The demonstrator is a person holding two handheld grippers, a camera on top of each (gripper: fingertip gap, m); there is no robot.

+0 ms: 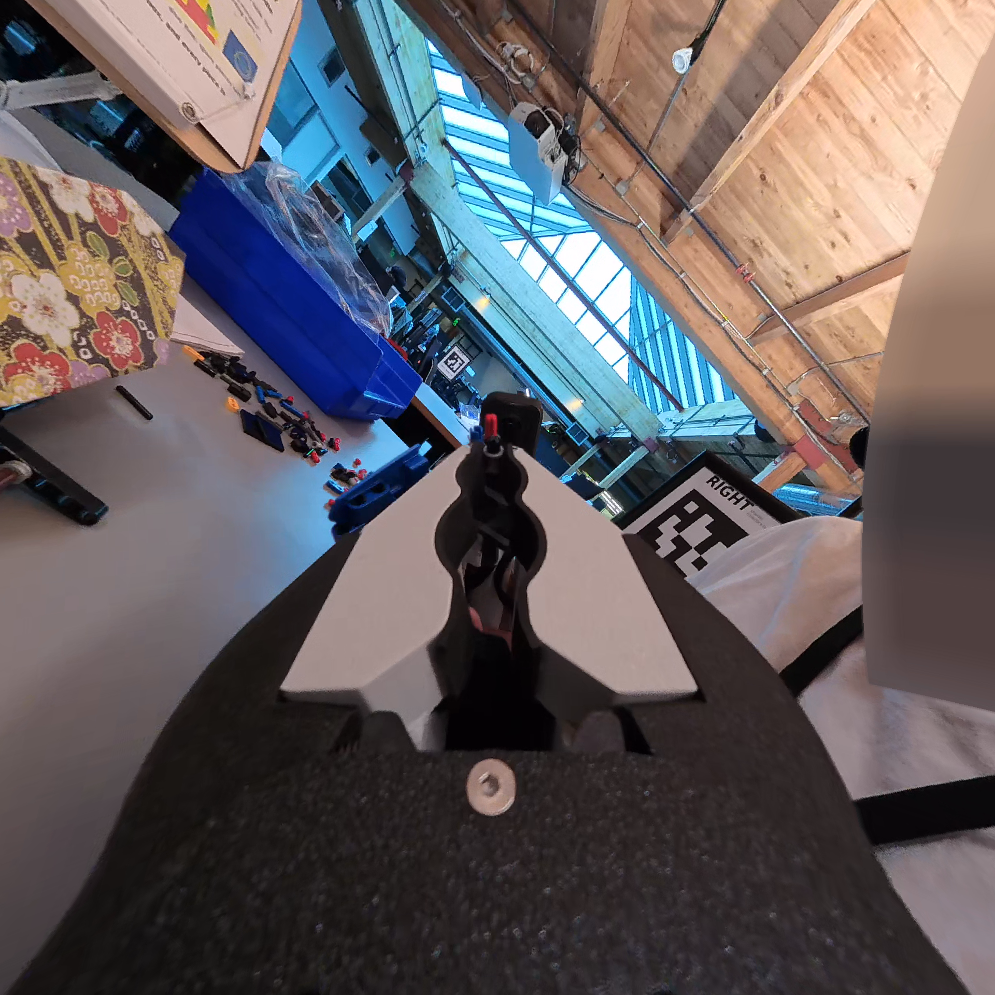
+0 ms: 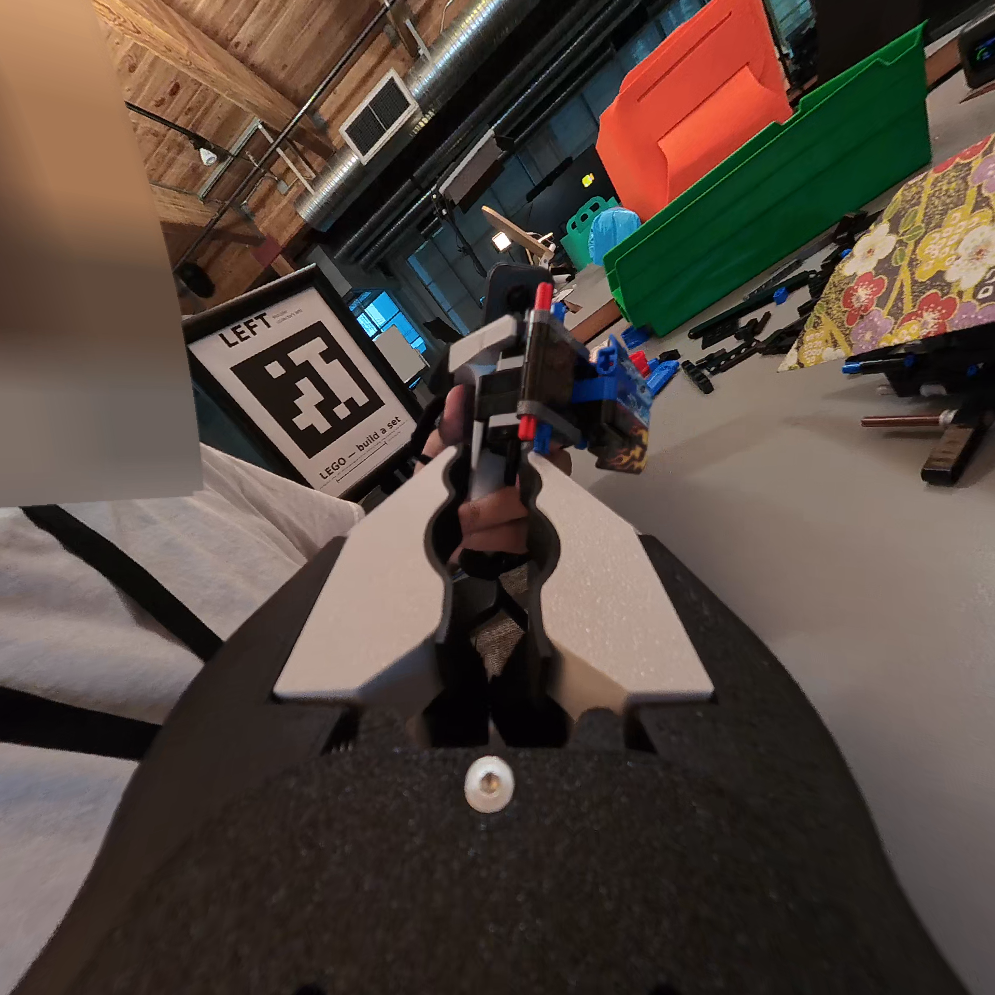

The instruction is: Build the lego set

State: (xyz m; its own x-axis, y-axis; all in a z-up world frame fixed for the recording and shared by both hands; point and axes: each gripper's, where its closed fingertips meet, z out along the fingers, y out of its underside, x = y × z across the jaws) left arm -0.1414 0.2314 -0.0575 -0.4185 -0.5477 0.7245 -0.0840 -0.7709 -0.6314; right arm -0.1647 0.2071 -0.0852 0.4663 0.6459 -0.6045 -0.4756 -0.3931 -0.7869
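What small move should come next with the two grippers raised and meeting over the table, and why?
Probably a short push of the left gripper toward the right gripper, to seat the parts. Both look shut on the same lego assembly, held above the table, with a red axle sticking out of its top. Whether anything is unseated cannot be told.

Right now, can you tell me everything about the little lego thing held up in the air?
The lego model is a half-built plastic chunk, mostly black and grey with blue bricks on one side, red pins poking out at top and bottom, and a flame picture low down. It is held above the grey table, tilted, pinched in the left tongs. The right tongs sit just under it; whether they touch is unclear.
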